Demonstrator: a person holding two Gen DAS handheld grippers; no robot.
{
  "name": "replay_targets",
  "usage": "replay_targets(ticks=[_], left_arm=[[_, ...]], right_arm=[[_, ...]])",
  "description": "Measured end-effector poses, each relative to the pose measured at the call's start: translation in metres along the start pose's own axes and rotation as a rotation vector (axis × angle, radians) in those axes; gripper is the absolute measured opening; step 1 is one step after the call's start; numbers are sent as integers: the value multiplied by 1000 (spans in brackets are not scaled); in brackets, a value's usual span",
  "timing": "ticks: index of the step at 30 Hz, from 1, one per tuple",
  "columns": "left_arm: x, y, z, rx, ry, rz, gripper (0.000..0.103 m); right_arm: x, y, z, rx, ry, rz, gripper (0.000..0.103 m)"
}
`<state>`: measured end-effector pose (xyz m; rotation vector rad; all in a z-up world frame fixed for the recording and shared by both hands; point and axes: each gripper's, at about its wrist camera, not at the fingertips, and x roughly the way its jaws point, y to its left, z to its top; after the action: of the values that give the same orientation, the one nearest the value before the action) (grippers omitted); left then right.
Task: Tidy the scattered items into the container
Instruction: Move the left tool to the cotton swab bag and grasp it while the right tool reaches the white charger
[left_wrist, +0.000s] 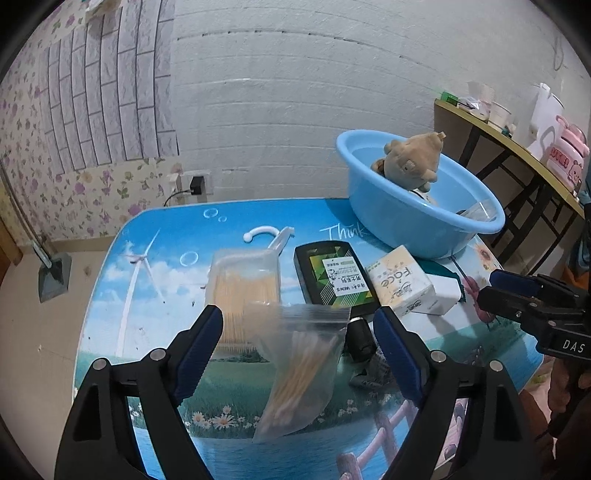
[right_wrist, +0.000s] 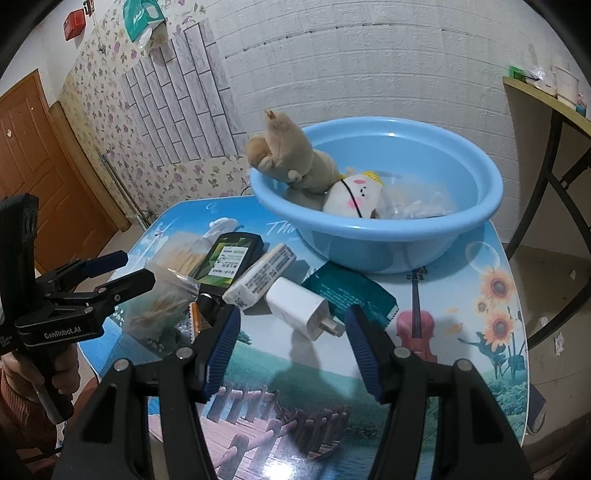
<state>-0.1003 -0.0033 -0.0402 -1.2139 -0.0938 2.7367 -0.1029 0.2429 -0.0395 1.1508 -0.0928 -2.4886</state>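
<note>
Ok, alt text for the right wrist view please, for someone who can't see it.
The right gripper hangs open over a white charger on a picture-printed table. Behind it lie a teal packet, a small box and a blue basin holding soft toys. The left gripper reaches in beside a bag of cotton swabs.

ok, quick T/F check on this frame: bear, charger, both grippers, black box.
1. The brown plush bear is in the blue basin. True.
2. The white charger lies in the basin. False: it lies on the table, before the right gripper.
3. The right gripper grips the charger. False: its pads stand clear of it.
4. A clear bag of cotton swabs is between the left gripper's open fingers. True.
5. The black box is on the table. True.
</note>
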Motion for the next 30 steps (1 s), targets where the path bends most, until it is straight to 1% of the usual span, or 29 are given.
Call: replay_targets(ticks=[4,7,10,14,18,23,25,30], left_arm=[[3,2,-3,11,7,10,84],[6,8,-7,-6,19,8,84],[10,14,-10,-22,31,12,84],[13,21,-12,-34,39,19,84],[13,23,-15,-47,41,9,84],[16,21,-20,-25,50,-3,84],[18,22,-21,-32,58,-9,84],[22,26,-21,-41,59,-15,84]], right_arm=[[2,-2,0,5,1,-3,59],[6,-5,-1,17,9,-8,59],[10,-9,-1,38,1,-29,59],[13,-13,0,55,-3,-33,59],[14,-14,-1,71,-10,-32,59],[14,-14,-2,75,-25,-23,59],[15,-15,-2,87,-32,-19,59],[21,-10,-2,79,-18,-9,59]])
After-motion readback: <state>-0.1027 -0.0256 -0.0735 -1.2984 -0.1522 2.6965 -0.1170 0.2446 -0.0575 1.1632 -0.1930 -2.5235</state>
